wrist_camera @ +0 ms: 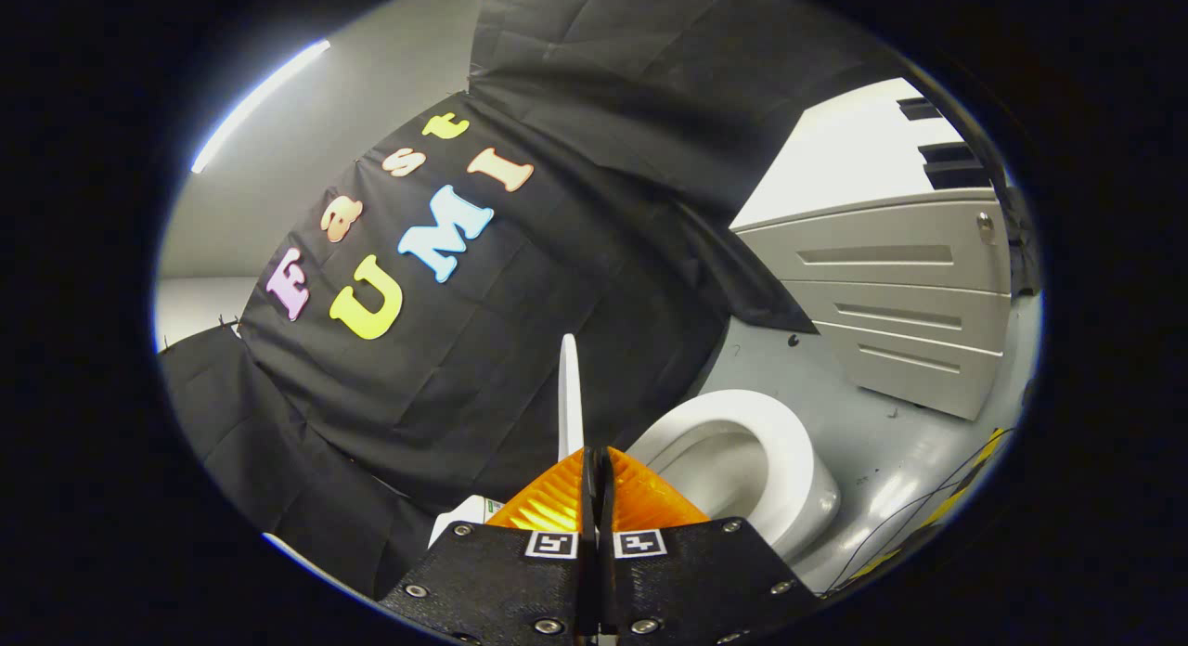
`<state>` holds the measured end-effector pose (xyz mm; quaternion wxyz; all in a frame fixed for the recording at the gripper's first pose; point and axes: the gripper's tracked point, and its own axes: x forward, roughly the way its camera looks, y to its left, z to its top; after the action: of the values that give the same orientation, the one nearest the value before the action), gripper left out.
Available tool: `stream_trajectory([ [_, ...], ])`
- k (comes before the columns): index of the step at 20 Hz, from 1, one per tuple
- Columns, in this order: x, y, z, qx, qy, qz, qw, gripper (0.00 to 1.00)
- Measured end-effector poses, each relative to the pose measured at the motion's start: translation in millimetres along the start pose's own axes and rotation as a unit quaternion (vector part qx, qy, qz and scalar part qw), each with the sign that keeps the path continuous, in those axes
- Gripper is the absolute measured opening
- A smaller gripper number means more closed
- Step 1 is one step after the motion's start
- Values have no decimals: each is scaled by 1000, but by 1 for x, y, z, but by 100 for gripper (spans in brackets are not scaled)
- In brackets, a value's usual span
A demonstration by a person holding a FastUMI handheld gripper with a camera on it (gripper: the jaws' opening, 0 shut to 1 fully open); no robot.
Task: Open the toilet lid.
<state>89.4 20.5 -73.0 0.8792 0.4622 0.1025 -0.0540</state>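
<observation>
White plastic, thin and seen edge-on, is what I see pinched between my fingers (594, 460): the toilet lid (569, 395), standing upright and rising just ahead of the tips. Both fingers press together on its lower edge, with hardly a gap between them. Just beside the lid, to its right, the white toilet bowl (742, 460) lies uncovered, its oval seat rim facing up. Beyond the bowl, a grey floor (882, 442) runs to a grey drawer cabinet (891, 293). Black cloth hangs behind the lid as the booth wall (575, 210).
</observation>
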Motion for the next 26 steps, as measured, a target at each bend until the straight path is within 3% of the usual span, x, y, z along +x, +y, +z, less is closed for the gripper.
stream_trajectory([
  [20,-18,96,-3,-108,-6,39,993,0],
  [26,-29,130,-11,-108,-1,61,992,0],
])
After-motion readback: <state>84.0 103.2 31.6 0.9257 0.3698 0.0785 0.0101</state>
